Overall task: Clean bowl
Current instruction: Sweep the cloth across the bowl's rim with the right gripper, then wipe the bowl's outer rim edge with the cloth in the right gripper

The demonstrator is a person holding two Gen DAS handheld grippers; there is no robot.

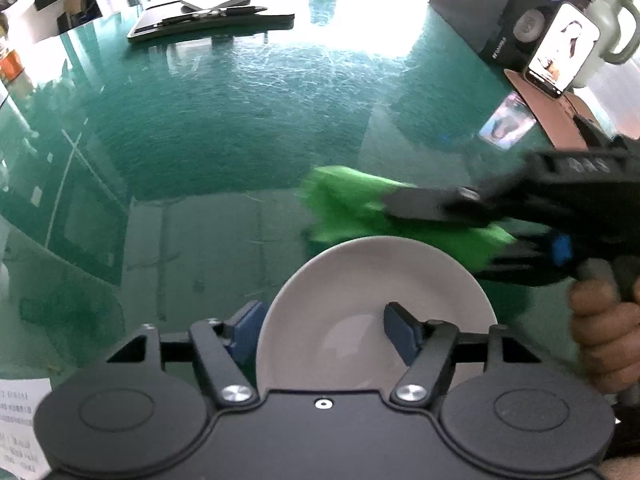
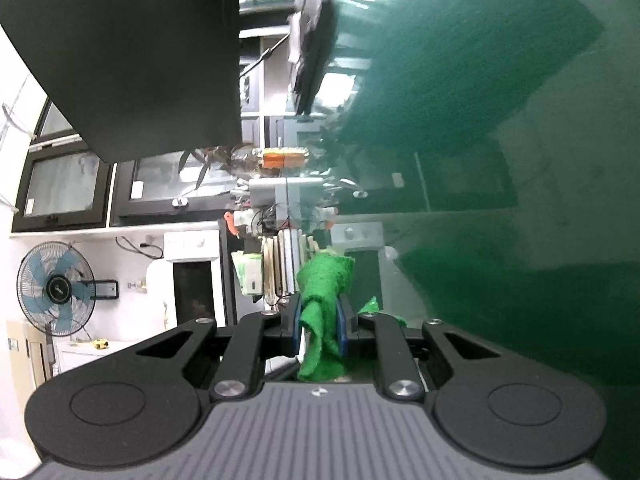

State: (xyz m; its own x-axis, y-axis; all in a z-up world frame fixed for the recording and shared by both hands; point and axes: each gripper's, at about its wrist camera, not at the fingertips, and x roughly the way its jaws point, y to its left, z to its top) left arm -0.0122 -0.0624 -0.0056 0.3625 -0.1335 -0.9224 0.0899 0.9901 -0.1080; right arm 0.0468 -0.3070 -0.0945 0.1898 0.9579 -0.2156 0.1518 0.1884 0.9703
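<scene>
Left wrist view, bowl: the white bowl sits low and centre in the frame on the glossy green table, its rim running between the two fingers.
Left wrist view, left gripper: the left gripper points steeply down over the bowl's near rim. One blue pad stands outside the wall at left, the other finger is inside the bowl. The jaws stand about half open and neither pad seems to press the rim, so I read the bowl as resting free.
Left wrist view, cloth: the green cloth hangs just beyond the far rim, right of centre and blurred, so whether it touches the bowl I cannot tell.
Left wrist view, right gripper: the right gripper comes in from the right edge with a hand on its handle, and the cloth is pinched in it.
Left wrist view, background: a phone leans against a speaker at upper right, well apart.
Right wrist view, right gripper: here the right gripper is rolled on its side, the table filling the right half of the frame.
Right wrist view, grip: the jaws are nearly closed, clamped on the cloth, which bunches between the pads; probably gripped mid-fold so a wad sticks out for wiping.
Right wrist view, bowl: out of sight.
</scene>
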